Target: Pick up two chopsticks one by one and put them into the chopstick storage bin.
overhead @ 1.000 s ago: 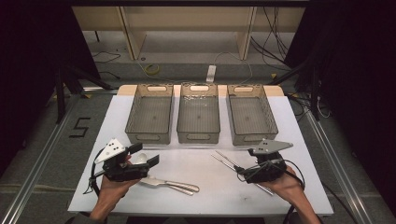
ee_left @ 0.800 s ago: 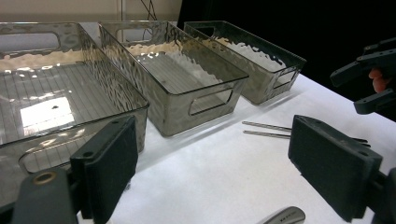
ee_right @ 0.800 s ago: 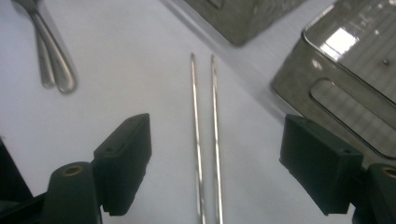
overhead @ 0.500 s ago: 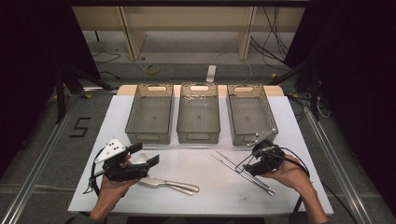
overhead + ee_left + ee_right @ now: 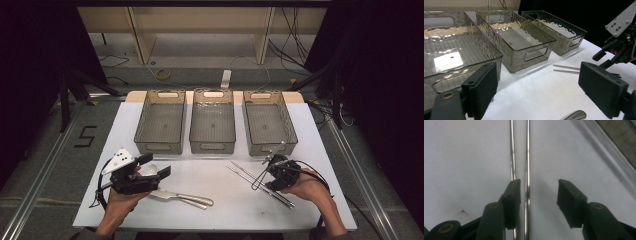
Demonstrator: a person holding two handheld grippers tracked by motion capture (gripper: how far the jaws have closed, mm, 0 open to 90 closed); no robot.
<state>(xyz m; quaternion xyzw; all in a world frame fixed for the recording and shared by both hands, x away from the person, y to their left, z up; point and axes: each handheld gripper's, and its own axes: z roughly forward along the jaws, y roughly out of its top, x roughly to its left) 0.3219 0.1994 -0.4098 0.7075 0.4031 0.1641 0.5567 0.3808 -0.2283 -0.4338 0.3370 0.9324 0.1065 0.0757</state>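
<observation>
Two chopsticks are straddled unevenly by the right gripper, jaws apart; left gripper is held open.

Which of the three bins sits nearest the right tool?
The right-hand bin: its near corner lies just beyond the right tool, while the other two stand farther left.
</observation>
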